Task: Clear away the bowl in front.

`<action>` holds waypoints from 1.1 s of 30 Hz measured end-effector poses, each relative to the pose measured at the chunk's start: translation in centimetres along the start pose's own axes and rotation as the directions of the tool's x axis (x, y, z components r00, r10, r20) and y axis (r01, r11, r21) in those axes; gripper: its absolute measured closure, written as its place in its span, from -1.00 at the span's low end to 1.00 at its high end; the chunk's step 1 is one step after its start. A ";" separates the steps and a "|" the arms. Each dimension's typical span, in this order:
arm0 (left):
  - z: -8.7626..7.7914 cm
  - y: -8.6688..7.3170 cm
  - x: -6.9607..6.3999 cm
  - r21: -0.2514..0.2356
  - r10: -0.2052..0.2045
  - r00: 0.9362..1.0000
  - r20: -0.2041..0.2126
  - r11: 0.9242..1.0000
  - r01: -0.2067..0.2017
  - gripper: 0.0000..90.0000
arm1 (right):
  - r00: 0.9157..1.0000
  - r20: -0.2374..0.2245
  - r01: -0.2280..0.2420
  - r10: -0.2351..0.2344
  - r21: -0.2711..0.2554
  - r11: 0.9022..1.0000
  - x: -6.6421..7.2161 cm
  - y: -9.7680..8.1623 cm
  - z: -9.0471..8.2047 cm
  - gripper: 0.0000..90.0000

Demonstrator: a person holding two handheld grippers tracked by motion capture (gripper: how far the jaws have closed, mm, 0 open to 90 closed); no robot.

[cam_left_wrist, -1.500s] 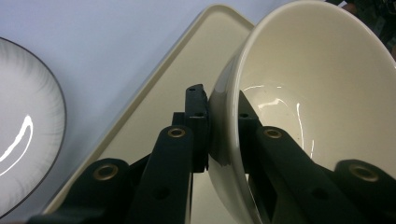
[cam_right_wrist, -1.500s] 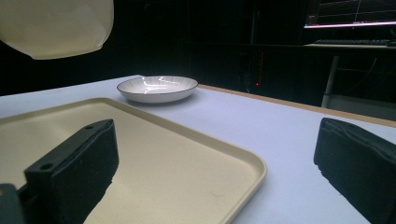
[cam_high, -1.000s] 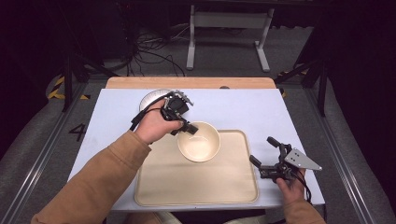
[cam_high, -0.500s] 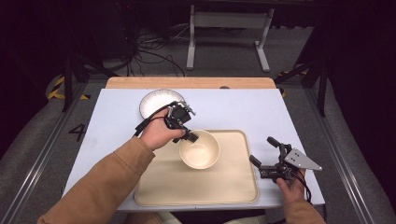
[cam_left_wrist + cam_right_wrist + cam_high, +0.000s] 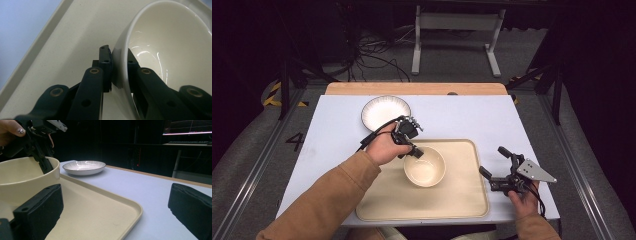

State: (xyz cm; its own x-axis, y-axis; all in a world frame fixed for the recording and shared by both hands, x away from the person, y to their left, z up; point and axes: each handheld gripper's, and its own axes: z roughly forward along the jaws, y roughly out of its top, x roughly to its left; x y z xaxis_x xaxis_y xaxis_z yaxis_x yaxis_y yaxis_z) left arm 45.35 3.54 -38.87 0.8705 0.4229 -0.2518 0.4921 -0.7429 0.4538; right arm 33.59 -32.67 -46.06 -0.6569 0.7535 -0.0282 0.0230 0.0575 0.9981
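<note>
1. The high view looks forward and down over the whole table.
2. The left gripper view sits close against the bowl, looking down onto the tray.
3. The right gripper view looks low across the tray; all three share the bowl.

A dim room surrounds a pale blue table with a wooden far edge. Beyond it stands a grey metal frame on a grey floor, with black cables tangled at far left. Yellow-black tape marks the floor left.
</note>
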 end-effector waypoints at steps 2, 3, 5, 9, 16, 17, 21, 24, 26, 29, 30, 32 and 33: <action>0.3 -0.1 0.1 0.003 -0.004 1.000 0.005 1.000 0.004 0.83 | 1.000 0.000 -0.001 0.001 0.000 1.000 0.0 0.0 0.0 -0.99; 0.4 -0.1 0.1 0.004 -0.006 1.000 0.003 1.000 0.006 0.83 | 1.000 0.000 -0.001 0.001 0.000 1.000 0.0 0.0 0.0 -0.99; 0.6 -0.2 0.2 0.005 -0.005 1.000 0.008 1.000 0.005 0.83 | 1.000 0.000 0.000 0.000 0.000 1.000 0.0 0.0 0.0 -0.99; 0.9 -0.3 0.2 0.018 -0.004 1.000 0.004 1.000 0.004 0.83 | 1.000 0.000 -0.001 0.001 0.000 1.000 0.0 0.0 0.0 -0.99; 1.2 -0.3 0.2 0.029 0.007 1.000 -0.004 1.000 -0.007 0.83 | 1.000 0.000 0.000 0.000 0.000 1.000 0.0 0.0 0.0 -0.99; 1.3 -0.4 0.2 0.026 0.007 1.000 -0.006 1.000 -0.006 0.83 | 1.000 0.000 0.000 0.000 0.000 1.000 0.0 0.0 0.0 -0.99; 1.3 -0.4 0.2 0.036 0.031 0.999 -0.023 0.999 -0.030 0.83 | 1.000 0.000 0.000 0.000 0.000 1.000 0.0 0.0 0.0 -0.99; 1.5 -0.4 0.0 0.057 0.060 0.997 -0.053 0.997 -0.057 0.83 | 1.000 0.000 0.000 0.000 0.000 1.000 0.0 0.0 0.0 -0.99; 1.5 -0.4 0.1 0.065 0.064 0.997 -0.054 0.996 -0.060 0.82 | 1.000 0.000 0.000 0.000 0.000 1.000 0.0 0.0 0.0 -0.99; 1.6 -0.5 0.2 0.066 0.056 0.997 -0.056 0.996 -0.052 0.82 | 1.000 0.000 0.000 0.000 0.000 1.000 0.0 0.0 0.0 -0.99; 1.7 -0.6 0.3 0.072 0.055 0.997 -0.056 0.996 -0.051 0.81 | 1.000 0.000 0.000 0.000 0.000 1.000 0.0 0.0 0.0 -0.99; 1.8 -0.6 0.3 0.072 0.051 0.997 -0.057 0.996 -0.047 0.79 | 1.000 0.000 0.000 0.000 0.000 1.000 0.0 0.0 0.0 -0.99; 1.8 -0.6 0.4 0.070 0.052 0.996 -0.066 0.996 -0.047 0.76 | 1.000 0.000 0.000 0.000 0.000 1.000 0.0 0.0 0.0 -0.99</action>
State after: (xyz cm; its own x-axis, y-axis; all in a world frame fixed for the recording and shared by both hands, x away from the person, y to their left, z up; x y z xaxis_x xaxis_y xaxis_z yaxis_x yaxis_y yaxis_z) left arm 45.39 3.23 -40.78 0.8926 0.4174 -0.1706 0.4497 -0.7966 0.4040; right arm 33.59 -32.67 -46.06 -0.6571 0.7532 -0.0281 0.0233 0.0575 0.9981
